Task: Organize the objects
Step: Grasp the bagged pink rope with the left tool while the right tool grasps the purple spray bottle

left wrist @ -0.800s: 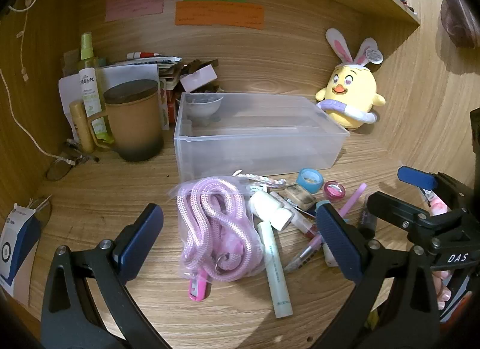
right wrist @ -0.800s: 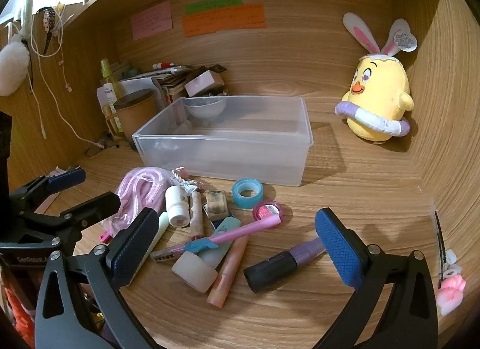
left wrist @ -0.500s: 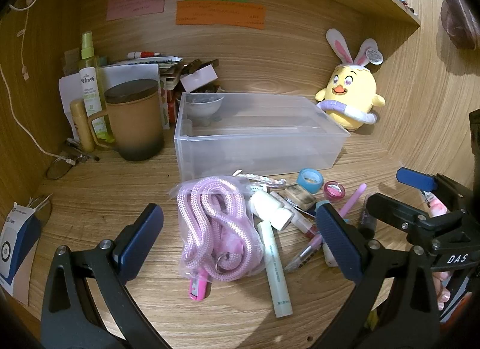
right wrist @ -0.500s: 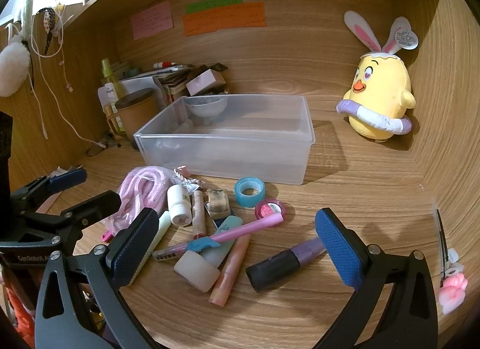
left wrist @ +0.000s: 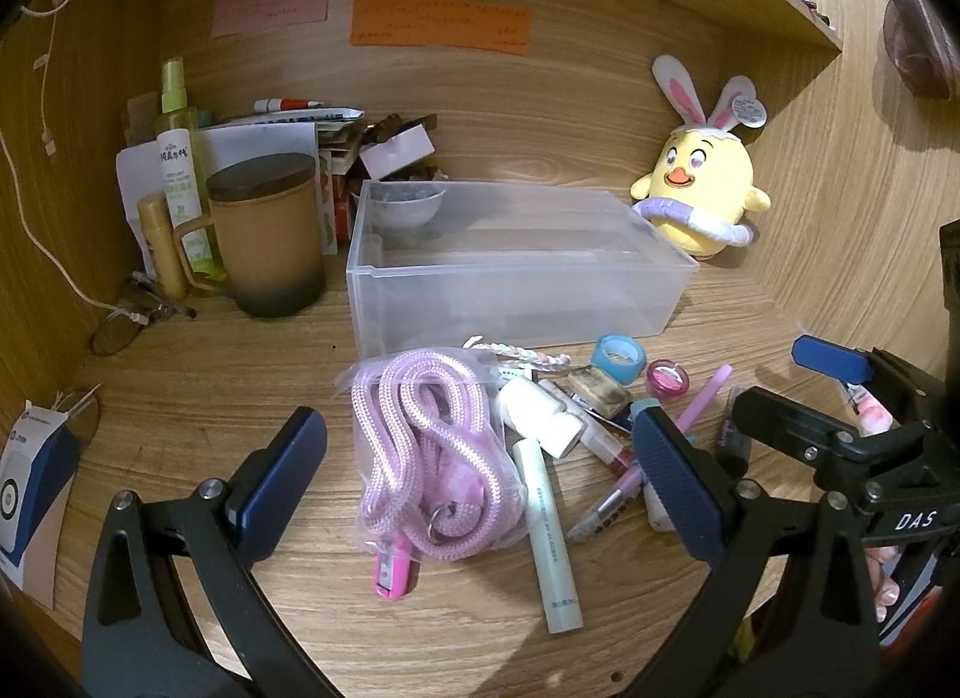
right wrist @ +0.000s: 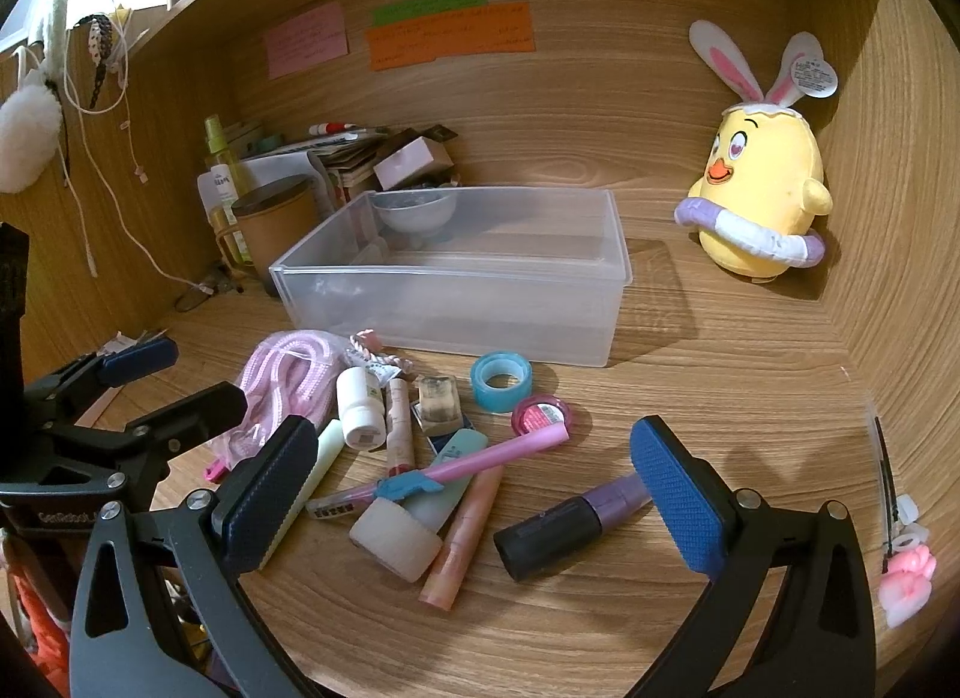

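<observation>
Behind clutter: clear bin [left wrist: 516, 290] holds small bowl [left wrist: 405, 206]; both grippers' jaws spread, empty.

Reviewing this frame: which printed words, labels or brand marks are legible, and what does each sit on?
"DAS": white letters on the right gripper body, left wrist view.
"GenRobot...": embossed on the left gripper body, right wrist view, partly cut off.
Sticky notes on the back panel: handwriting too small to read.
Green spray bottle: label characters blurred.
Plush chick's ear tag: print too small.
Pale green tube: print unreadable.
</observation>
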The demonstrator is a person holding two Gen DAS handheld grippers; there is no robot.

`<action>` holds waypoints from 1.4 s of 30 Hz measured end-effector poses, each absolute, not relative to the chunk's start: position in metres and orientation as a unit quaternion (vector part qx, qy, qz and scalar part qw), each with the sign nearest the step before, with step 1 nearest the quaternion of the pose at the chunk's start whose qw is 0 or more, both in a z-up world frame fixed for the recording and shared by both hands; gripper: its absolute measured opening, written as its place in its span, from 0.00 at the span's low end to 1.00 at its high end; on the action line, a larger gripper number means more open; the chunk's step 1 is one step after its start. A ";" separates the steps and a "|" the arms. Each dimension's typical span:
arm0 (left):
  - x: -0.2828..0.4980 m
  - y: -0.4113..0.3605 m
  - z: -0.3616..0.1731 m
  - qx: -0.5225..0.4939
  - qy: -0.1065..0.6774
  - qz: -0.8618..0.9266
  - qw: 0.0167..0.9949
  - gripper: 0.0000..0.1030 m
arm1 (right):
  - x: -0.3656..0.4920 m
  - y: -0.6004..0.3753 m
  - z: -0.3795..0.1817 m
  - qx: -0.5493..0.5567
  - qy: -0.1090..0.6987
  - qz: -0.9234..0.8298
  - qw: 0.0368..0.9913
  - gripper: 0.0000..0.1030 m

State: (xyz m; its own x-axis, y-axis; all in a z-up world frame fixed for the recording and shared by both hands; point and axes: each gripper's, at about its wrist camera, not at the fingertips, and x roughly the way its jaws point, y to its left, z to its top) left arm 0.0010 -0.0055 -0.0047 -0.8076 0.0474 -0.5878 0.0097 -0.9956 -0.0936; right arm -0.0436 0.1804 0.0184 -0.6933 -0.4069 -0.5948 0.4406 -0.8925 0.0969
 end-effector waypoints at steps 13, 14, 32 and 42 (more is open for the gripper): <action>-0.002 -0.011 -0.011 -0.323 -0.058 0.945 0.010 1.00 | -0.046 0.181 0.017 0.318 0.025 -0.919 0.230 1.00; -0.003 -0.012 -0.012 -0.326 -0.060 0.943 0.010 1.00 | -0.046 0.182 0.017 0.318 0.023 -0.919 0.230 1.00; -0.019 -0.057 -0.031 -0.397 -0.110 0.911 0.003 0.80 | -0.061 0.223 -0.014 0.374 -0.016 -0.908 0.187 0.74; -0.051 -0.033 -0.046 -0.428 -0.059 0.902 -0.003 0.94 | -0.067 0.221 -0.036 0.412 -0.010 -0.893 0.182 0.64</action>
State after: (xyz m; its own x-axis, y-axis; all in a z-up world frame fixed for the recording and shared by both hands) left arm -0.0508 -0.0327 -0.0456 -0.6330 0.0452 -0.7728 0.0565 -0.9929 -0.1044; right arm -0.0673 0.2213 -0.0364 -0.5938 -0.3336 -0.7322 0.3164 -0.9335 0.1687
